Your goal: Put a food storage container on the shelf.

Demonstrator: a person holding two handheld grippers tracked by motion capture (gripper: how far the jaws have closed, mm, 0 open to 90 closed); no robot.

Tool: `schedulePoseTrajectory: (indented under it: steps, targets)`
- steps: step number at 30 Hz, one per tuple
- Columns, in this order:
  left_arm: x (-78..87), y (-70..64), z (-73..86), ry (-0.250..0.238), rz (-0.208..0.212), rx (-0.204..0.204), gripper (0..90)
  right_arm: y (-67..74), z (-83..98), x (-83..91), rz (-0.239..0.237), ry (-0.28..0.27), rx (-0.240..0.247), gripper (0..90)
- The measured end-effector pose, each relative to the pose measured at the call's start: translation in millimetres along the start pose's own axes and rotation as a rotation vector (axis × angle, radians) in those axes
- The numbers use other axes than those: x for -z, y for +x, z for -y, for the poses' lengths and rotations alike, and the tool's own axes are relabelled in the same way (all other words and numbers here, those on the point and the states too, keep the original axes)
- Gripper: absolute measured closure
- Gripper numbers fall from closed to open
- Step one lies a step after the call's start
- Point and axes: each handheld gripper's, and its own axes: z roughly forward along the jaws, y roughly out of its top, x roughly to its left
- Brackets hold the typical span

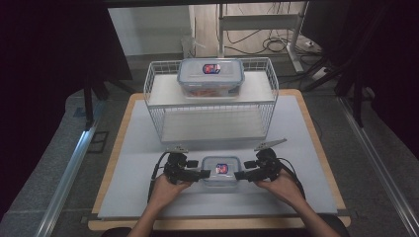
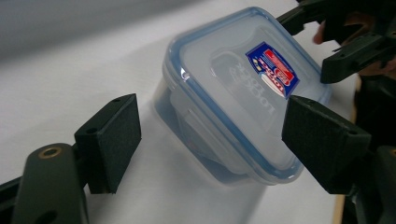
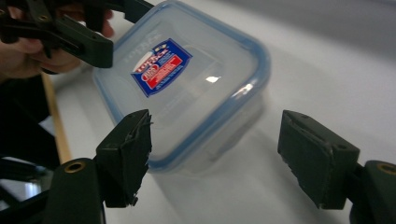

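Clear, square plastic box [image 1: 221,171] with blue-rimmed lid sits on the matte grey worktop [image 1: 148,163]. Flanking it, left gripper [image 1: 203,173] and right gripper [image 1: 239,175] gape, holding nothing.

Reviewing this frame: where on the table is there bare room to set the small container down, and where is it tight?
Bare mat lies left and right of the wire rack, and the rack's lower shelf is free. Crowded: the top shelf holds a large container, and the front centre holds the small container flanked by the left gripper and right gripper.
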Motion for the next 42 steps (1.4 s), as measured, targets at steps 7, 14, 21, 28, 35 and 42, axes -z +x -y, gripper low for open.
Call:
schedulePoseTrajectory:
  steps: [7,14,21,28,35,42]
  targets:
    - [-4.8,-0.8,0.8,0.021,0.076,0.025,26.7,-2.8,-4.3,-9.7,-0.083,0.036,-0.056,29.2]
    - [2.4,-6.0,0.0,0.025,0.055,-0.013,35.8,-2.9,-3.3,-3.5,-0.082,0.030,-0.075,39.6]
    - [11.3,-11.0,7.0,0.011,0.069,-0.013,46.1,-1.7,5.3,3.7,-0.124,0.021,-0.093,50.5]
    - [14.0,-15.2,10.3,-0.007,0.063,-0.011,49.6,3.3,8.3,7.4,-0.112,0.010,-0.083,53.6]
    - [15.7,-17.5,14.0,-0.022,0.067,0.009,52.3,2.5,14.3,9.6,-0.145,-0.020,-0.107,56.5]
    - [16.3,-18.9,14.9,-0.033,0.066,0.028,53.2,4.2,15.7,10.7,-0.144,-0.026,-0.107,56.8]
